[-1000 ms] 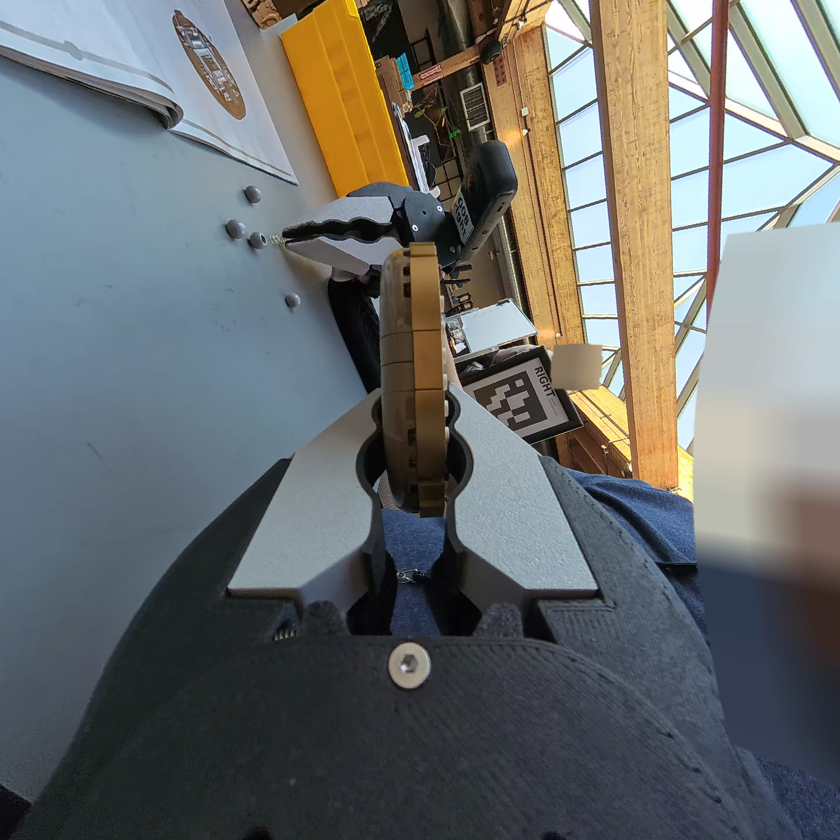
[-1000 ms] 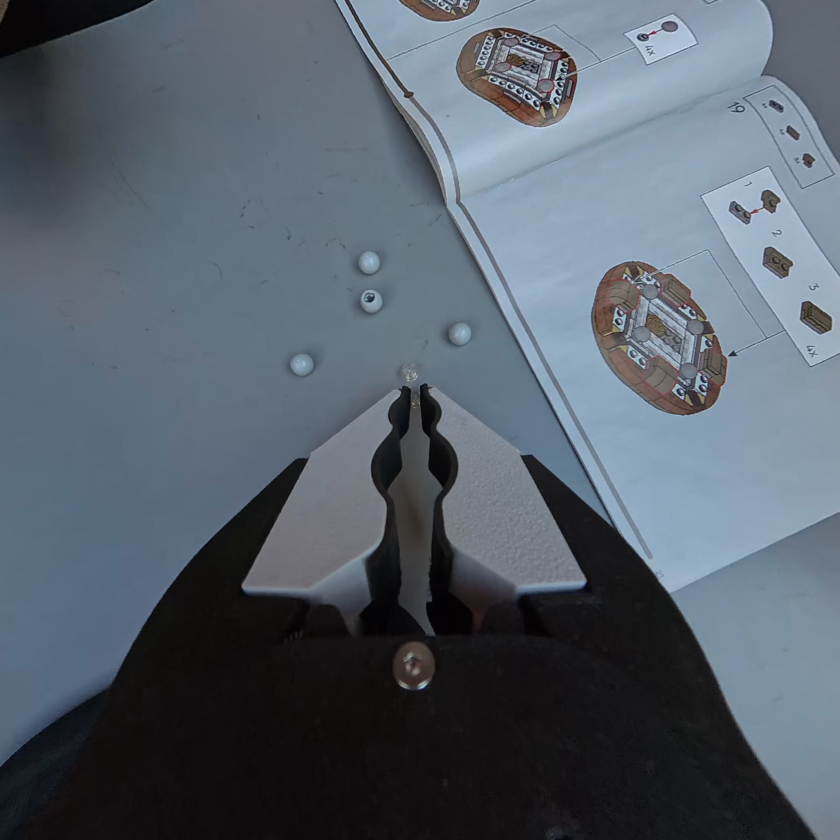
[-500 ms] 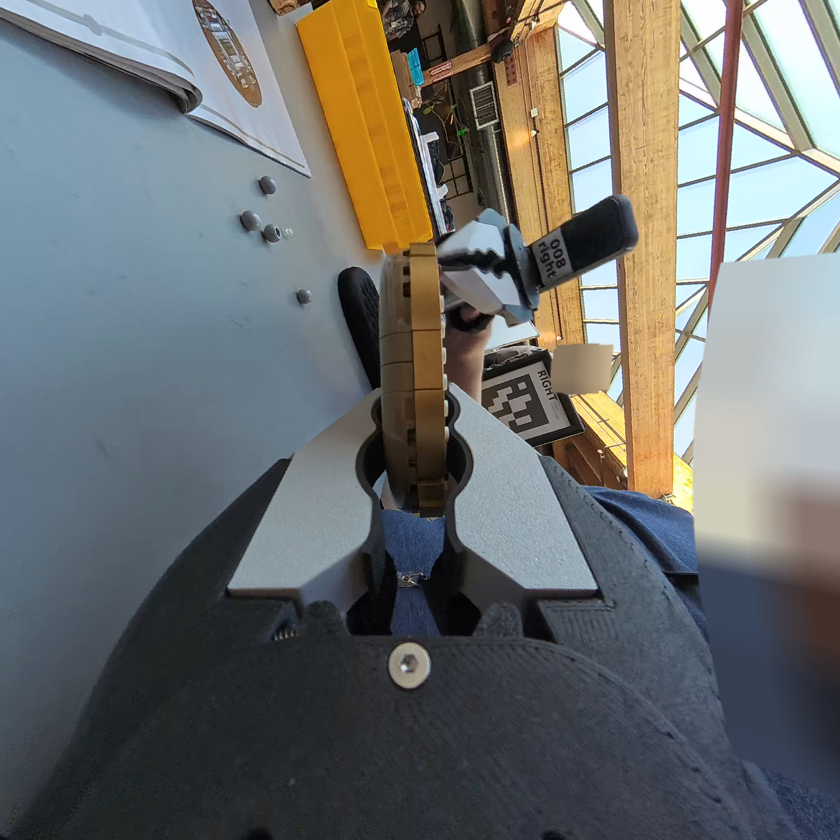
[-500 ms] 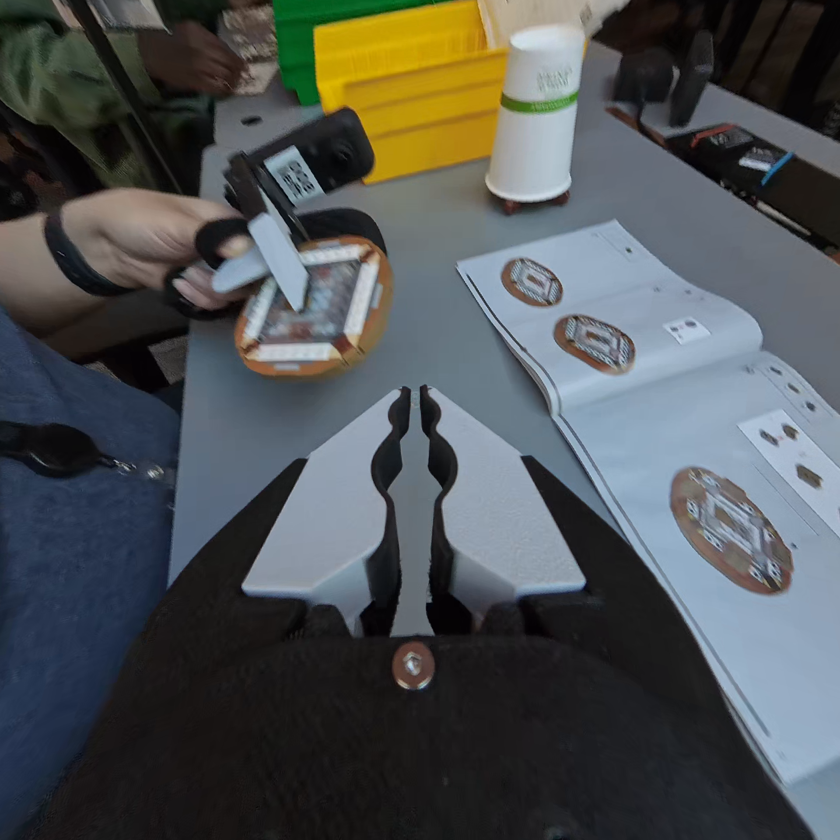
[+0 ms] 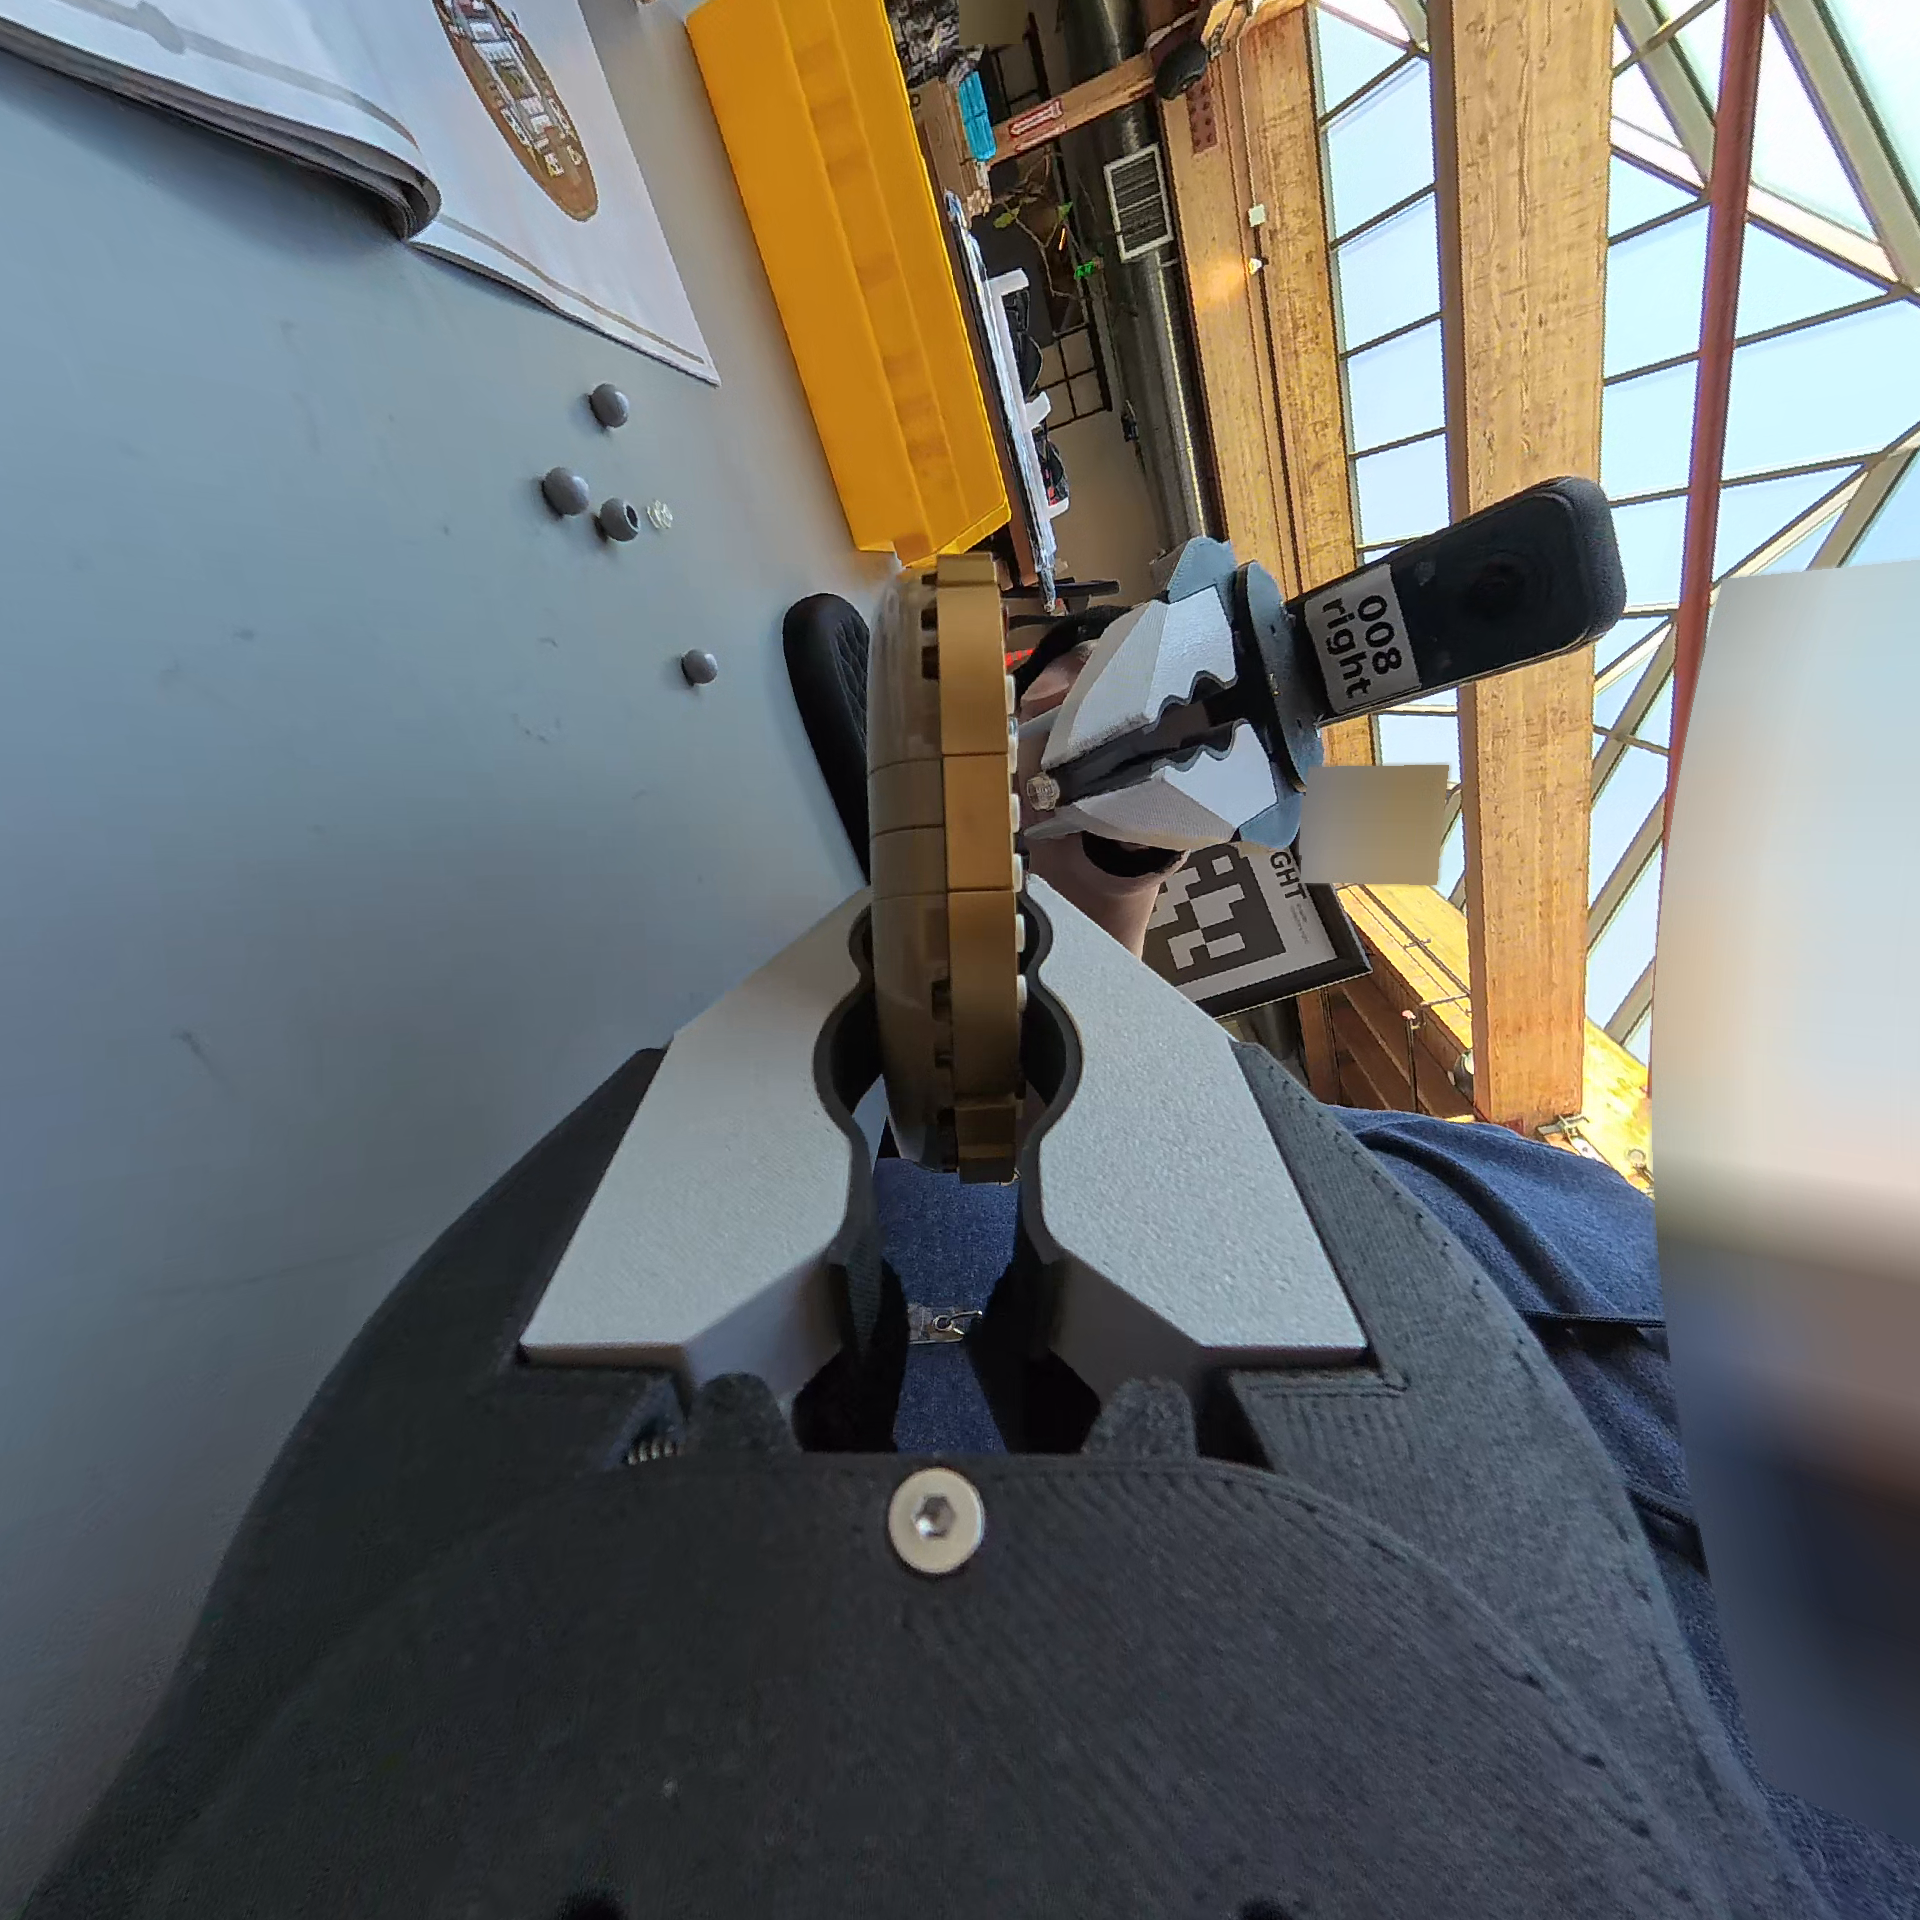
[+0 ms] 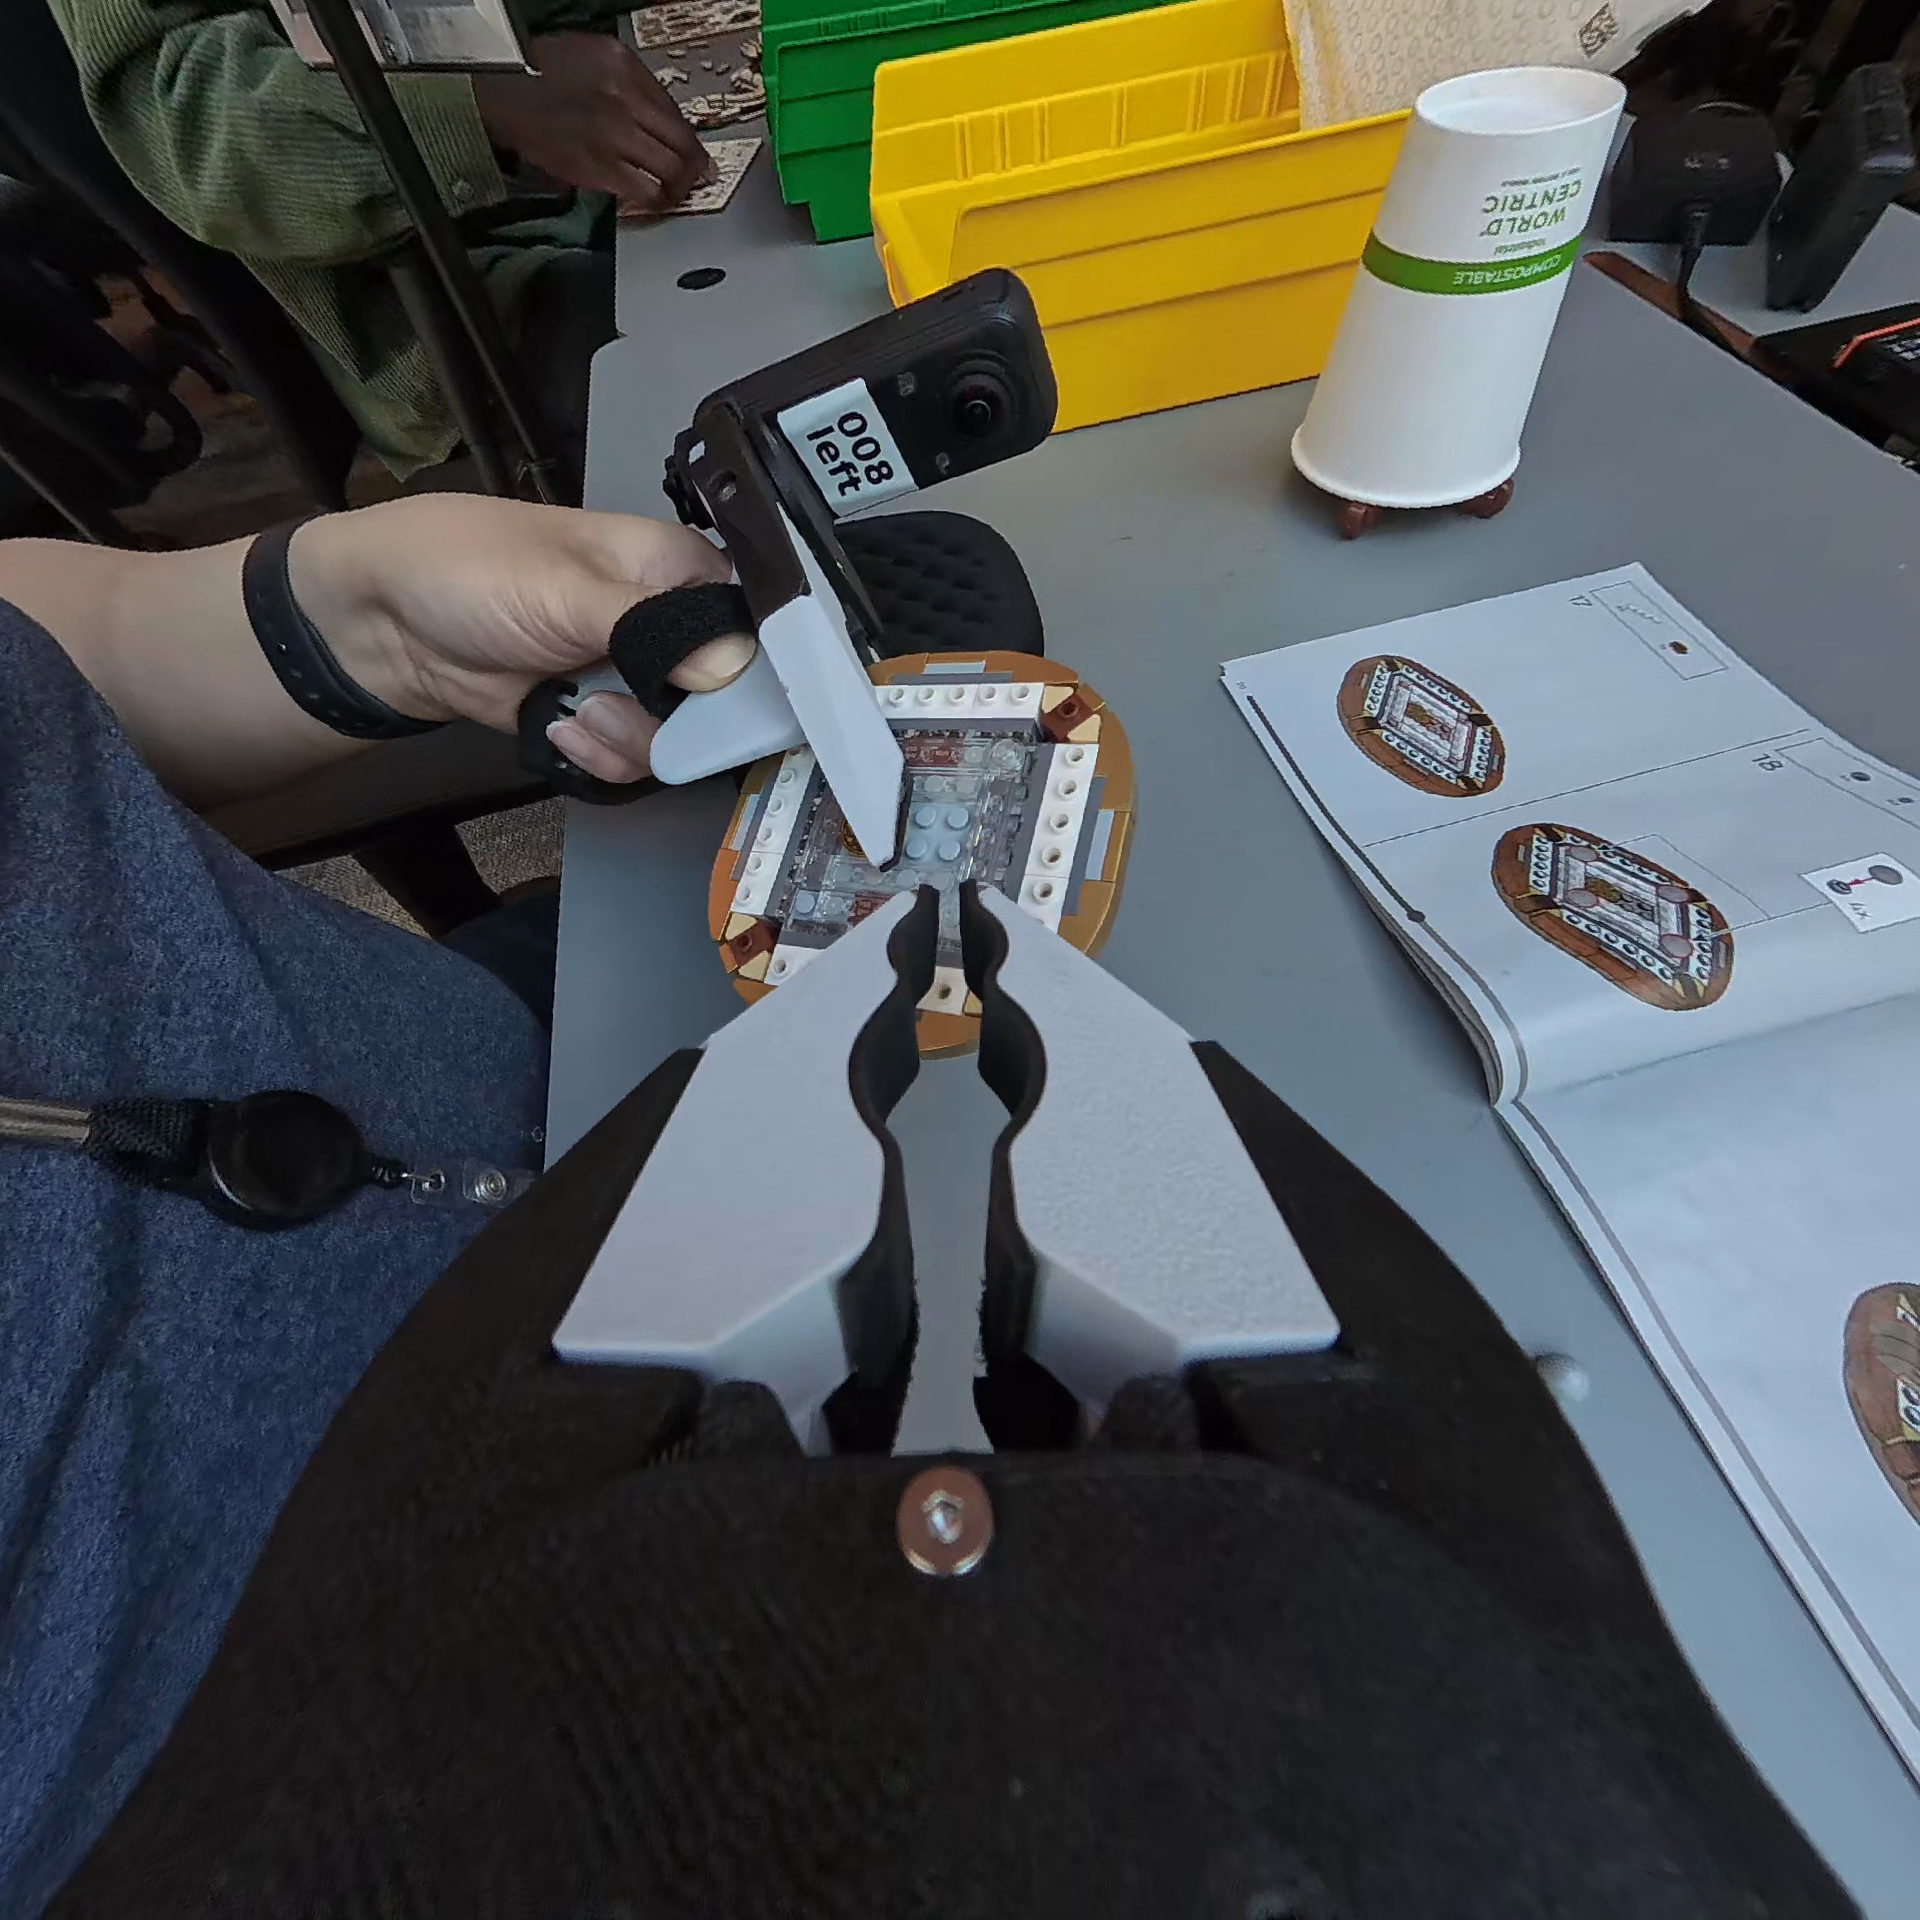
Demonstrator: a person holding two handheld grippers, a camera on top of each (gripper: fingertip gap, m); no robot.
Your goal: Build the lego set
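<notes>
The left gripper (image 5: 940,997) clamps the round tan lego base (image 5: 940,831) edge-on between its jaws, while just beyond it the right gripper (image 5: 1044,795), nearly closed, pinches what looks like a tiny clear stud (image 5: 1039,792) against the base's studded face, grey balls (image 5: 613,517) lying farther off on the table (image 5: 260,831).

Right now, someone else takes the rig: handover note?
Left tool: shut on the round tan lego base, held on edge above the grey table.
Right tool: tips pinch a tiny clear stud, right at the base's studded face.
Done: white border and clear centre built.
Left: seat the stud; four grey balls and another clear stud lie by the open instruction booklet.
</notes>
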